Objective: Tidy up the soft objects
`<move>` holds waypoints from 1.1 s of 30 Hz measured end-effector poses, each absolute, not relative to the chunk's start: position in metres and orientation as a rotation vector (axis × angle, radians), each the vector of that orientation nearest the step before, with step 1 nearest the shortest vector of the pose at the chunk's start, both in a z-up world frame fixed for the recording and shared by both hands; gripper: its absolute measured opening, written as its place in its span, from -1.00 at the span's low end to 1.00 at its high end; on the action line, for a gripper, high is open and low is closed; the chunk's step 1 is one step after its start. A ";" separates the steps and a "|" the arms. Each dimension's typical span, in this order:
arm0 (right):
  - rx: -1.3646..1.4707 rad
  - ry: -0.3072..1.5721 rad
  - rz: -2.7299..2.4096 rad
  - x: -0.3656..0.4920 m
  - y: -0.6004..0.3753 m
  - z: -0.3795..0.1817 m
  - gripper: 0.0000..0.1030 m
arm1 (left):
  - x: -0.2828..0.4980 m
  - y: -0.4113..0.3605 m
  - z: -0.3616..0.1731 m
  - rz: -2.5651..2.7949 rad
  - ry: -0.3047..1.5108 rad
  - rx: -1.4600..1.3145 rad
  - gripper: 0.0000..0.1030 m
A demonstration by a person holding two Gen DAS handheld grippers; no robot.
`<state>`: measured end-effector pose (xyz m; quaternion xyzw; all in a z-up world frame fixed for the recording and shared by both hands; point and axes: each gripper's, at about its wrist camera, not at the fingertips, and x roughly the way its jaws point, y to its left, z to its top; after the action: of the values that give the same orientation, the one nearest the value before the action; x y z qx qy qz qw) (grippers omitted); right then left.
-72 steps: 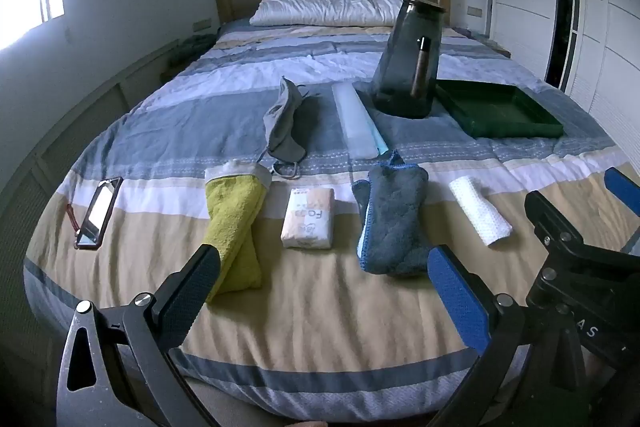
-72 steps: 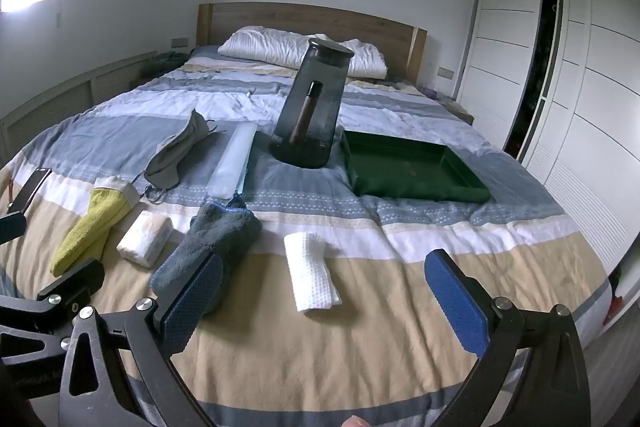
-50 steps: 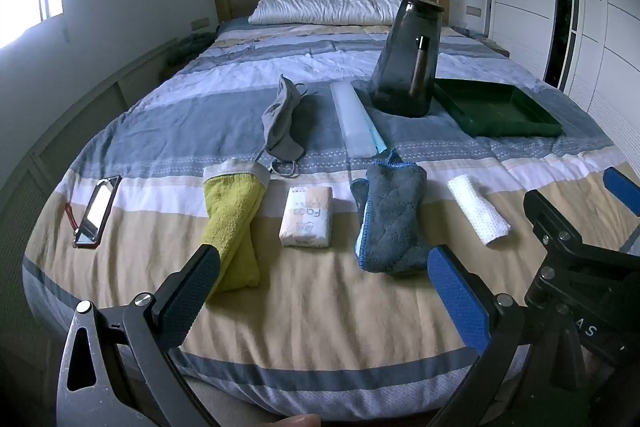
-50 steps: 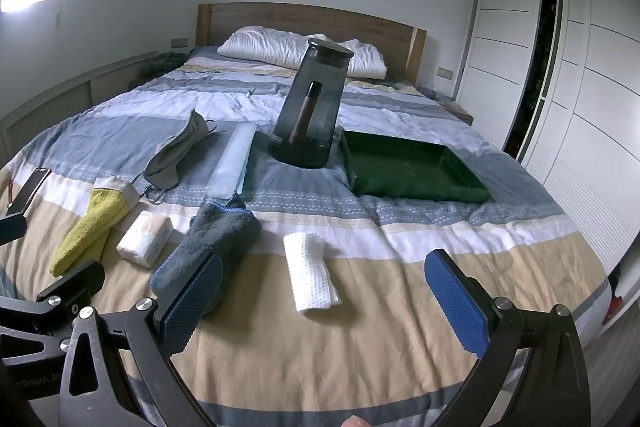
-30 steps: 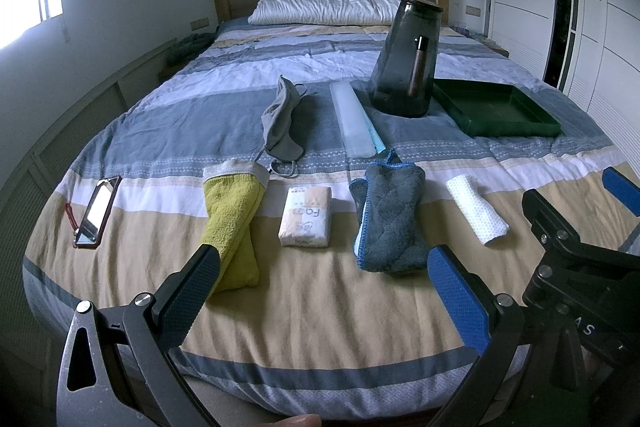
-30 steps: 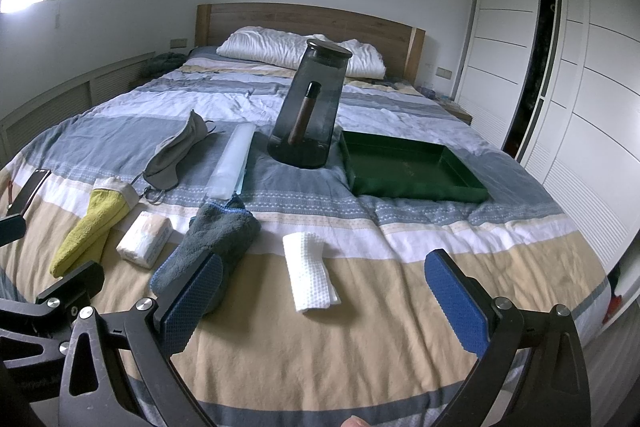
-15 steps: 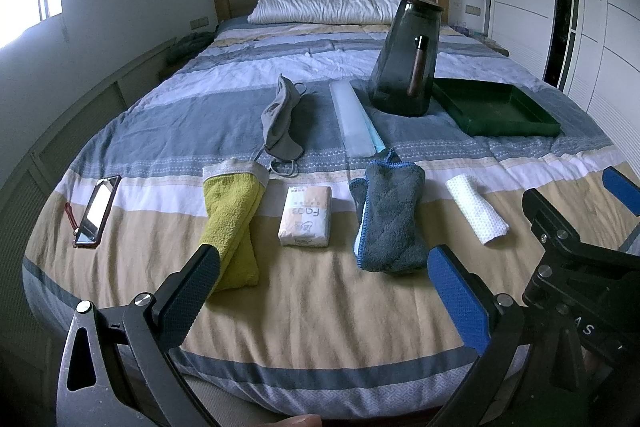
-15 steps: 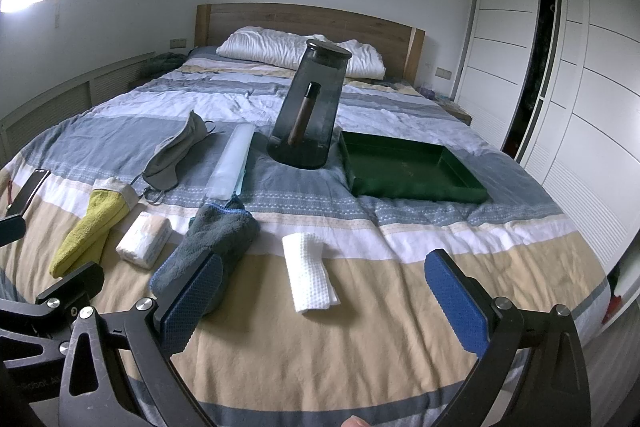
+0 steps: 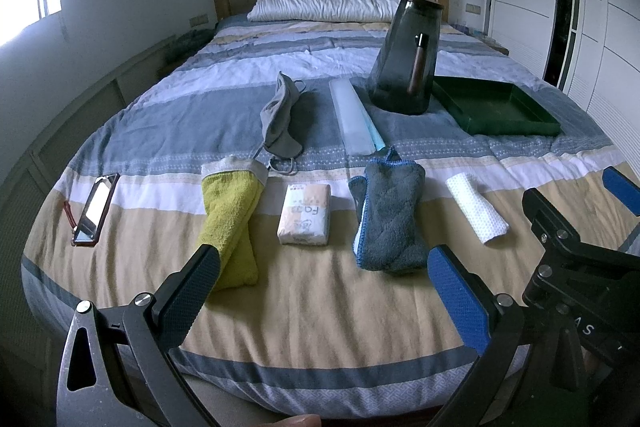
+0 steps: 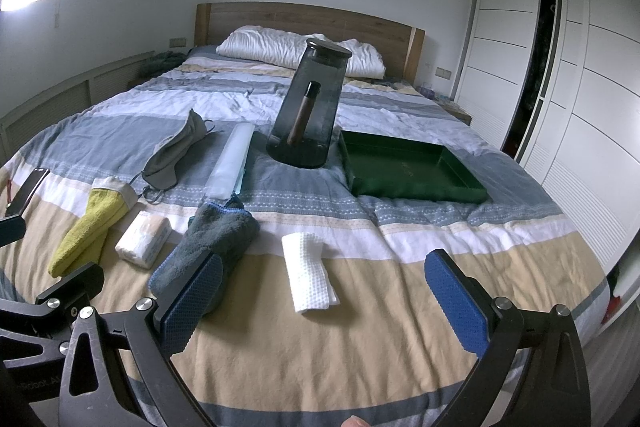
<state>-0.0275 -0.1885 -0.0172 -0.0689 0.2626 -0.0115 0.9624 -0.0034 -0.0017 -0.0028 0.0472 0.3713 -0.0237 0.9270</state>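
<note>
Both tools are held wide apart above the foot of the bed (image 9: 320,311), nothing gripped or touched: left tool (image 9: 328,291), right tool (image 10: 328,297). A yellow cloth (image 9: 232,223), tissue pack (image 9: 305,214), grey cloth (image 9: 390,219) and white cloth (image 10: 308,277) are laid in a row. Bare quilt is seen between the row and the bed's near edge.

We hold our left gripper (image 9: 326,289) and our right gripper (image 10: 324,297) side by side, level, near the foot edge of the bed, each with its blue-padded fingers (image 9: 460,293) spread wide and gripping nothing, the right one showing at the left view's right edge.
</note>
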 end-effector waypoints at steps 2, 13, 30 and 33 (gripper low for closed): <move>-0.140 0.531 -0.024 -0.027 -0.187 -0.017 1.00 | -0.004 -0.002 -0.004 -0.048 0.761 0.097 0.98; -0.152 0.528 -0.011 -0.020 -0.182 -0.015 1.00 | 0.008 0.005 -0.008 -0.035 0.766 0.077 0.98; -0.163 0.599 0.071 0.046 -0.160 -0.002 1.00 | 0.071 0.055 0.009 -0.007 0.855 -0.016 0.98; -0.148 0.626 0.116 0.080 -0.150 0.010 1.00 | 0.104 0.071 0.013 0.006 0.893 -0.037 0.98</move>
<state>0.0800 -0.1502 0.0099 -0.0728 0.3072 0.0568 0.9471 0.1042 0.0710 0.0133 -0.0181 0.4319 0.0028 0.9017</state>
